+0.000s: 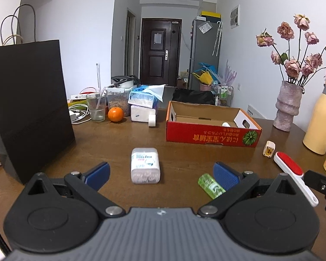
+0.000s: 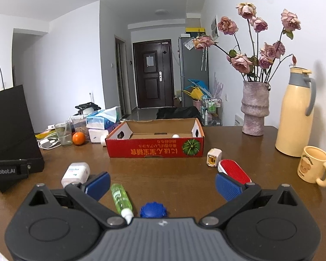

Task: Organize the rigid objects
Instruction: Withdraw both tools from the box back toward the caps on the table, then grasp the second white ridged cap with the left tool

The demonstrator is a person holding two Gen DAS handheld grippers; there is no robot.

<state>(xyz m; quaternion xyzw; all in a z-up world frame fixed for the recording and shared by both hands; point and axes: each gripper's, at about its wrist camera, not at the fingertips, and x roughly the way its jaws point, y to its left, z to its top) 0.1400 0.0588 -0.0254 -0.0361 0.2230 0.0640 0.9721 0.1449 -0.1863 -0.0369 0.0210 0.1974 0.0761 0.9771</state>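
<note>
Blue ridged cap (image 2: 153, 210) is seen nearest the right wrist camera, just ahead of the gripper body, with a green bottle (image 2: 120, 198) lying beside it on the wooden table (image 2: 163, 174). Right gripper (image 2: 162, 184) is held wide open with nothing between its pads; no contact is made with any item. Left gripper (image 1: 162, 175) is likewise spread wide and empty, and a white cotton-swab box (image 1: 145, 165) is framed between its fingers, apart from both pads. Red cardboard box (image 2: 155, 148), judged to be the collection bin, is placed mid-table, well beyond the loose items. Only one small white object (image 2: 175, 136) is seen inside it; the rest of its floor is partly hidden by the front wall. Still outside are the swab box, green bottle, blue cap, a white-and-yellow charger plug (image 2: 213, 157) and a red lint brush (image 2: 234, 171), the last two near the box's right corner. Task is judged early: at most one item stowed, five left on the table. Swab box is judged the likely next pick for the left gripper.
</note>
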